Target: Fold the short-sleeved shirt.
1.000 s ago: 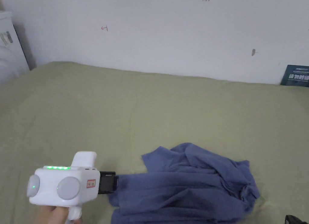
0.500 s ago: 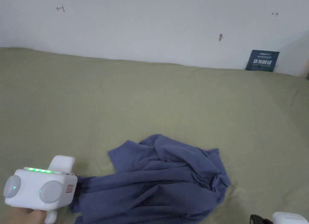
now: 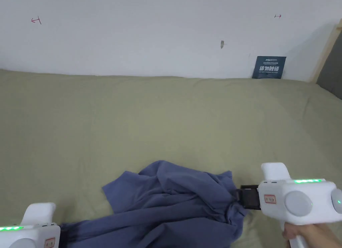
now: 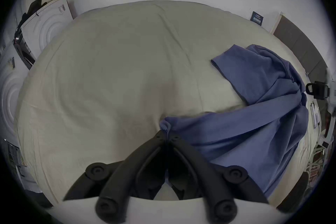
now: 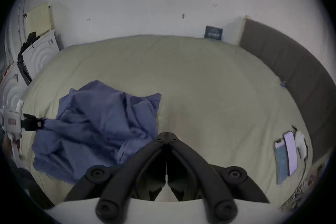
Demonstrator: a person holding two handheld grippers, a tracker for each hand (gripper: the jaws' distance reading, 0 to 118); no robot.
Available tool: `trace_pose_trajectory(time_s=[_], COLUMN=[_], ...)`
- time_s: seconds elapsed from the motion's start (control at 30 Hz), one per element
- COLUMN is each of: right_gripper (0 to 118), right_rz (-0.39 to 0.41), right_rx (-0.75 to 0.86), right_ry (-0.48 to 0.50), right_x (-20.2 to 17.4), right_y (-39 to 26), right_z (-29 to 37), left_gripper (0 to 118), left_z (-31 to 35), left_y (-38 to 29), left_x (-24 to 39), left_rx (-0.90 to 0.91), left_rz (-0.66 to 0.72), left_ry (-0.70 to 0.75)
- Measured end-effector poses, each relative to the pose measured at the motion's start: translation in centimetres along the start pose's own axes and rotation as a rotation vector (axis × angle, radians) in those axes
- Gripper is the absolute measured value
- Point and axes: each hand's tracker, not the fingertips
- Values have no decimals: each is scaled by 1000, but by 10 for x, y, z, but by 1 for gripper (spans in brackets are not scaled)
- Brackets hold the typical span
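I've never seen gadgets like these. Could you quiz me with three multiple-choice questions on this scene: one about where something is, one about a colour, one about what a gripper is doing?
1. Where does the shirt lie?
A. on the green bed cover
B. on a chair
C. on the floor

2. What colour is the shirt?
A. red
B. blue
C. white

3. What is the left gripper doing?
A. hanging open above the bed
B. shut on a phone
C. shut on the shirt's edge

Answers:
1 A, the cloth is spread crumpled on the cover.
2 B, it is blue in every view.
3 C, blue cloth is pinched between its closed jaws in the left gripper view.
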Motion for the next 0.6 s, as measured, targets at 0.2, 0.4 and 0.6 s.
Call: trace_pose_trajectory(time_s=[0.2, 0.4, 0.6], right_gripper=[101, 4, 4], right_rz=[90, 122, 112], right_rx=[-73, -9, 111], right_ry=[-75, -8, 4], right_x=[-4, -31, -11], right_y=[-4, 0, 9], right_z=[-52, -23, 58], left_gripper=[1, 1, 1], left_z=[-4, -1, 65], left_y=[-1, 0, 12], left_x=[-8, -4, -20], left_rx=[-2, -5, 82], left_rz=[32, 54, 134], left_ry=[-35, -25, -38])
